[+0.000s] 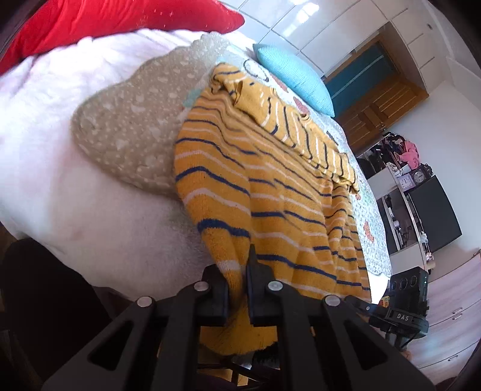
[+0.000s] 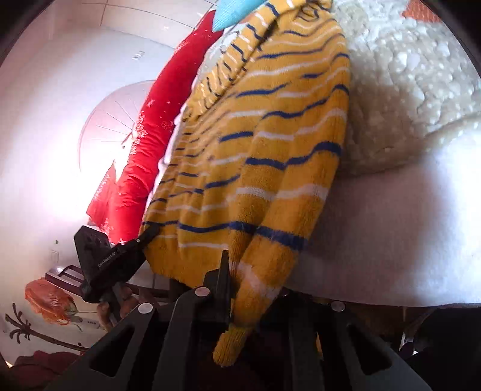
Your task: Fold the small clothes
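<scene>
A small yellow knit sweater [image 1: 270, 192] with blue and white stripes lies spread on the bed, one sleeve folded across its upper part. My left gripper [image 1: 237, 288] is shut on the sweater's hem at the near bed edge. The sweater also shows in the right wrist view [image 2: 264, 144]. My right gripper [image 2: 240, 288] is shut on the hem at another corner, and the cloth hides its right finger. The right gripper also shows in the left wrist view [image 1: 399, 312], and the left gripper in the right wrist view [image 2: 114, 255].
A beige spotted cushion [image 1: 126, 132] lies beside the sweater on a white blanket [image 1: 60, 186]. A red pillow [image 1: 120, 18] and a blue pillow [image 1: 297, 78] lie at the head of the bed. Shelves, a dark screen [image 1: 436, 213] and wooden doors stand beyond.
</scene>
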A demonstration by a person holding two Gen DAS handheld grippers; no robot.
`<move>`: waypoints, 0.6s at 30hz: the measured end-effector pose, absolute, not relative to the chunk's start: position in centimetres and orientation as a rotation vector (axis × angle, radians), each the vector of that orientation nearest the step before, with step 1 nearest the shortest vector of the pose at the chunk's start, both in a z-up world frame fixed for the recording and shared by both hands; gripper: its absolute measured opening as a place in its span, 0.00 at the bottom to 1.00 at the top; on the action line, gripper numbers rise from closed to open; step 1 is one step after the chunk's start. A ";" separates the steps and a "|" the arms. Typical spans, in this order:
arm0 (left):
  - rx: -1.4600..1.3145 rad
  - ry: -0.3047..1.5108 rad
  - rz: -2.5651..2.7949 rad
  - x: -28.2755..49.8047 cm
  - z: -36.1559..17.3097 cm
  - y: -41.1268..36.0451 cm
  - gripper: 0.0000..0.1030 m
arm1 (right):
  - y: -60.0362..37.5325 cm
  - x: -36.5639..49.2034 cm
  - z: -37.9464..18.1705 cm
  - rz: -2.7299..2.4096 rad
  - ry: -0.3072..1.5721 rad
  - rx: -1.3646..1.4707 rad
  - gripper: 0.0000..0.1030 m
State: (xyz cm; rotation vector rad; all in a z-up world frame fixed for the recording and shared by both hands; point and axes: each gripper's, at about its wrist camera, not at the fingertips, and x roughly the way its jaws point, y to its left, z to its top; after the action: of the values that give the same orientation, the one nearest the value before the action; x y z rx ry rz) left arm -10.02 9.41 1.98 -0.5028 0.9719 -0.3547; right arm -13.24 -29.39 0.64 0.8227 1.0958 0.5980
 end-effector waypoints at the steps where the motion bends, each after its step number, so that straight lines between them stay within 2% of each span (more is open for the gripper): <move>1: -0.499 0.950 -0.353 -10.3 3.0 9.6 0.08 | -29.6 -13.1 1.8 0.614 1.072 0.830 0.12; 5: -0.520 0.885 -0.382 -7.9 6.3 10.1 0.08 | -30.7 -10.0 6.7 0.668 0.961 0.810 0.12; 11: -0.462 0.807 -0.382 3.0 10.5 7.2 0.08 | -33.5 0.5 11.2 0.623 0.821 0.795 0.12; 14: -0.431 0.824 -0.384 9.8 11.0 4.5 0.08 | -35.0 7.5 10.0 0.532 0.818 0.826 0.12; 18: -0.369 0.866 -0.298 18.3 9.0 1.8 0.08 | -37.5 15.8 5.9 0.368 0.871 0.874 0.14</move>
State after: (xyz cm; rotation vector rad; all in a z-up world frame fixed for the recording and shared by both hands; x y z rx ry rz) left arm 18.33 1.79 8.99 -0.3695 0.8661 -0.2981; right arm 15.80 -37.45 5.92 0.8742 0.8714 0.3680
